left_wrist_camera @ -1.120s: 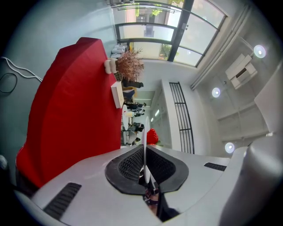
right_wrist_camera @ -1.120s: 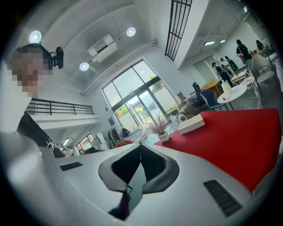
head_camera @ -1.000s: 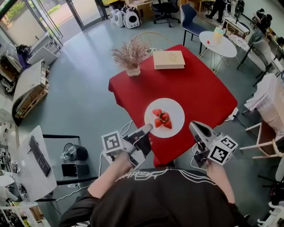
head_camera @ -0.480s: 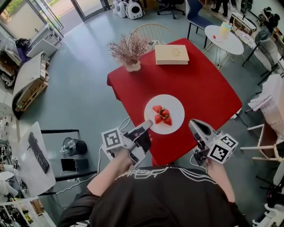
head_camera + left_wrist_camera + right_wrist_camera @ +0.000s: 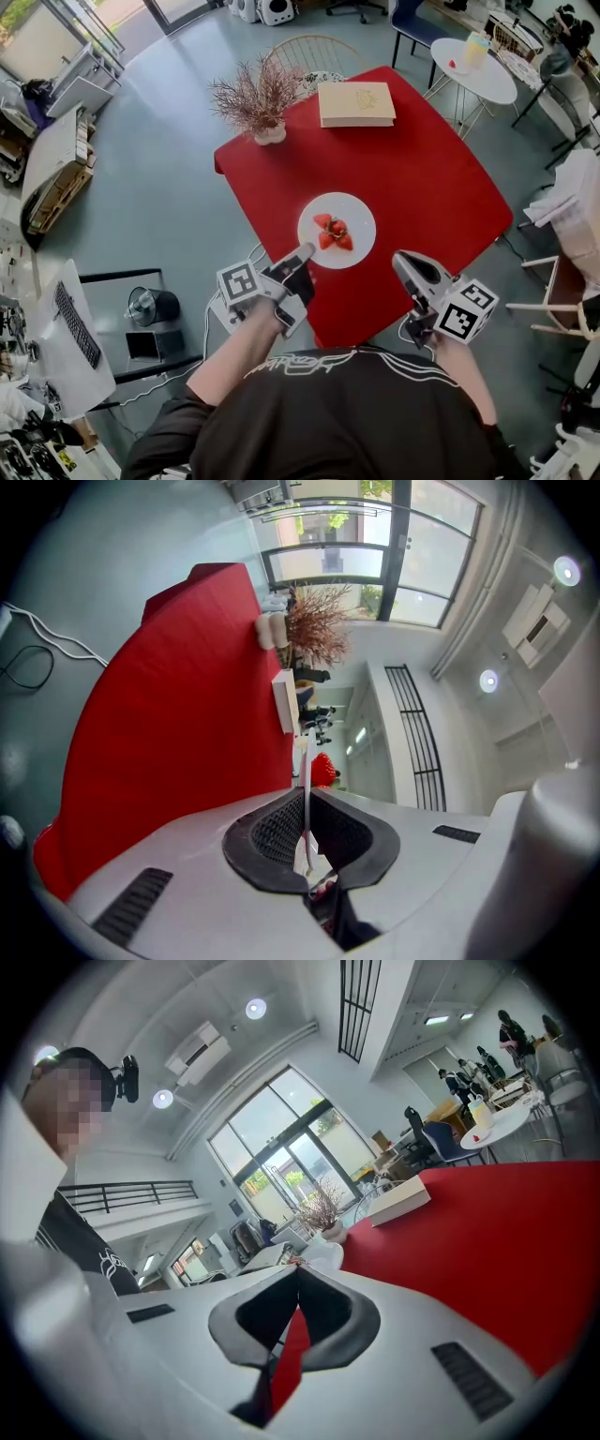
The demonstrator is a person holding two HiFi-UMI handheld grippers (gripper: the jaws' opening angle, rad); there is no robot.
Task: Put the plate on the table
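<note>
A white plate [image 5: 337, 231] with a few strawberries [image 5: 330, 232] is over the near part of the red table [image 5: 422, 178]. I cannot tell whether it rests on the cloth. My left gripper [image 5: 304, 253] is shut on the plate's near rim. In the left gripper view the rim [image 5: 305, 780] runs edge-on between the black pads, with a strawberry [image 5: 323, 769] beyond. My right gripper [image 5: 399, 260] hangs to the right of the plate, over the table's near edge. It is shut, its tips [image 5: 298, 1267] meet and nothing is in it.
A vase of dried twigs [image 5: 255, 105] and a flat cream box [image 5: 355, 103] stand at the far side of the red table. Beyond are a wire chair [image 5: 319, 58] and a small round white table [image 5: 475, 72]. A desk with a keyboard [image 5: 73, 323] is at the left.
My left gripper has come down with the plate and carried it a little further in over the table. The right gripper has also sunk slightly.
</note>
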